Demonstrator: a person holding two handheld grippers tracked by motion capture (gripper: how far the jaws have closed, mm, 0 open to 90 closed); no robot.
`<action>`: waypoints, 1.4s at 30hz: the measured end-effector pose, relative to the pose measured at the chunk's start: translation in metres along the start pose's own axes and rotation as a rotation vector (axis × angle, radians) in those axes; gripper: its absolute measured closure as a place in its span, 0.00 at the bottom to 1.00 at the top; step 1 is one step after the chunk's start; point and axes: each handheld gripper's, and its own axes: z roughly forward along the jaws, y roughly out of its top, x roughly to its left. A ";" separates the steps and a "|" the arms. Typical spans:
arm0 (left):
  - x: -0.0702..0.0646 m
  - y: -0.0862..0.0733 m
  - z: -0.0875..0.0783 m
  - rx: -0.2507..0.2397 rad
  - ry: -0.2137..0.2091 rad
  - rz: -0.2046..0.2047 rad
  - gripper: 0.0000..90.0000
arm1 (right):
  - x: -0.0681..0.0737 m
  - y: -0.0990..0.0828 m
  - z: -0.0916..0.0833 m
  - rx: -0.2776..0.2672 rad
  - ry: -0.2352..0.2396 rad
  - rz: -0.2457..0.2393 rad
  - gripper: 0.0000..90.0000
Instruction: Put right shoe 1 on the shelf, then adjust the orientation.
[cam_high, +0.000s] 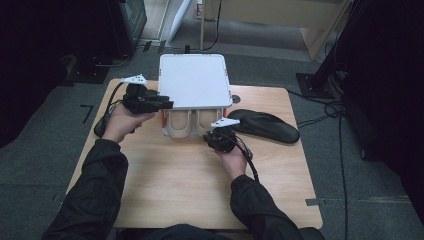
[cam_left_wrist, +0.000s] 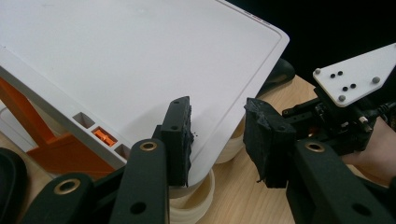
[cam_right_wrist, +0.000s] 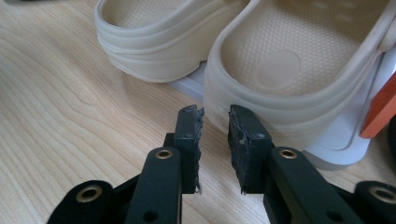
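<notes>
A white flat-topped rack with orange supports stands at the table's far middle. Two beige clogs sit under it, heels toward me. My left gripper is at the rack's front left corner. In the left gripper view its jaws stand apart, one pad against the white top and the other clear of it. My right gripper is just in front of the right clog. Its jaws are slightly apart with nothing between them, beside the left clog.
A black insole-shaped piece lies on the wooden table to the right of the rack. Another dark piece lies under my left hand near the table's left edge. Bare wood stretches across the near half.
</notes>
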 end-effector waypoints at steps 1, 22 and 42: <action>0.000 0.000 0.000 0.000 0.000 -0.001 0.69 | 0.000 0.000 -0.001 0.005 0.008 0.004 0.80; 0.000 0.000 -0.004 -0.003 -0.006 -0.001 0.56 | 0.002 -0.016 -0.053 -0.030 0.159 -0.039 0.66; 0.008 -0.021 -0.047 -0.013 0.087 -0.029 0.61 | -0.026 -0.025 -0.081 -0.066 0.171 -0.048 0.62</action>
